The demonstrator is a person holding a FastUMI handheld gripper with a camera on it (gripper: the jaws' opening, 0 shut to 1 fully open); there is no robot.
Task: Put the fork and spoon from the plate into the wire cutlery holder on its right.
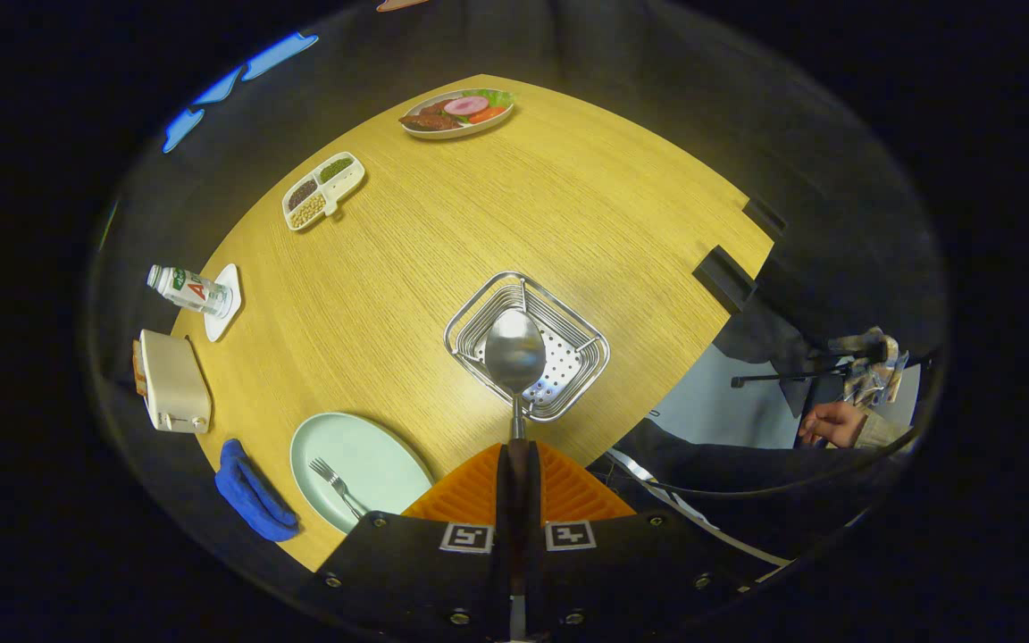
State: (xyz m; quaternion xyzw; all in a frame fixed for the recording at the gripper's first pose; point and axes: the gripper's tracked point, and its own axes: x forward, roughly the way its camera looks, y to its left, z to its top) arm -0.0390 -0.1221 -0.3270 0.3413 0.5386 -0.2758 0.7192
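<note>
Claw pinches the spoon — bowl pointing straight ahead, seemingly above the wire holder.

We look down along the gripper, whose orange jaws are closed on the handle of a spoon. The spoon's bowl hangs above the wire cutlery holder on the wooden table. Left of the jaws, a fork lies on a pale green plate. Beside the plate sits a blue cloth. Farther off are a toaster, a bottle and two food dishes.
</note>
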